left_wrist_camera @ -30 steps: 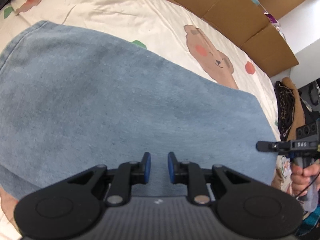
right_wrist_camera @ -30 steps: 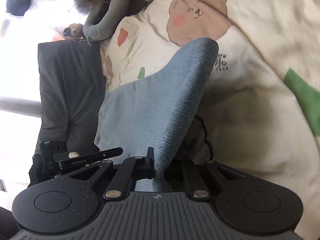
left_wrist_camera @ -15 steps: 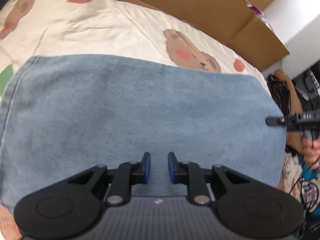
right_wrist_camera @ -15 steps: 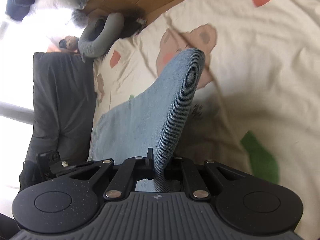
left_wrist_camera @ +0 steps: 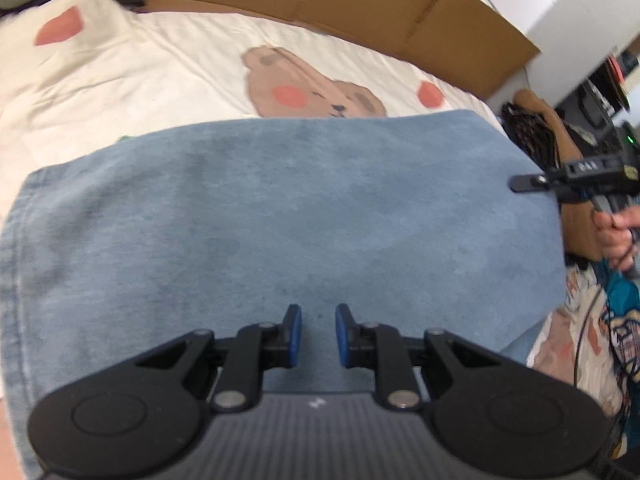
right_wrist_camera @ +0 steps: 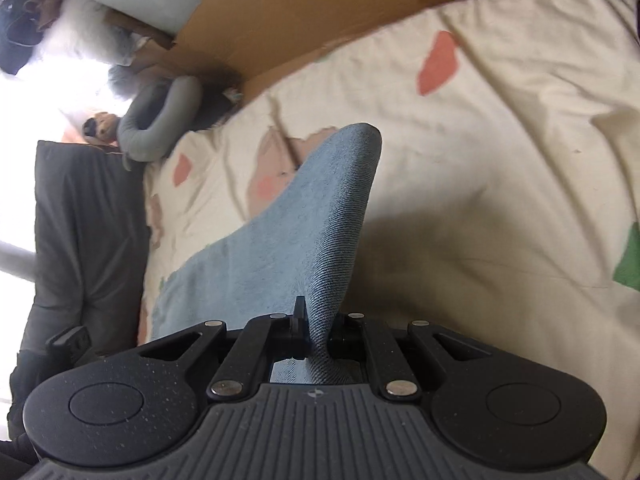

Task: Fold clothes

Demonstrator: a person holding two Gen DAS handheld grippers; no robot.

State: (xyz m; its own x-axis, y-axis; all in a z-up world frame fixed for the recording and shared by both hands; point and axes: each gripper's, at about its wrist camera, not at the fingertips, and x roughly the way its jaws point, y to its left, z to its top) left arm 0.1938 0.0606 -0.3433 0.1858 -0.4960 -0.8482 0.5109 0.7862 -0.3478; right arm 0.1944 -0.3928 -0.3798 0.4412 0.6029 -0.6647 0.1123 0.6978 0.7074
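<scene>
A light blue denim garment spreads wide over the bear-print bed sheet. My left gripper hovers just over its near part, open by a narrow gap, and the flat cloth shows between the blue pads. In the right wrist view the garment rises edge-on from my right gripper, which is shut on its edge. That right gripper shows at the cloth's right edge in the left wrist view, held by a hand.
Brown cardboard stands along the far side of the bed. A grey neck pillow and a dark grey cover lie left in the right wrist view. Dark patterned fabric sits past the bed's right end.
Both views have swung toward the cardboard at the bed's far side. The garment's far edge now runs straighter across the sheet. The right gripper keeps its hold; the left gap is unchanged.
</scene>
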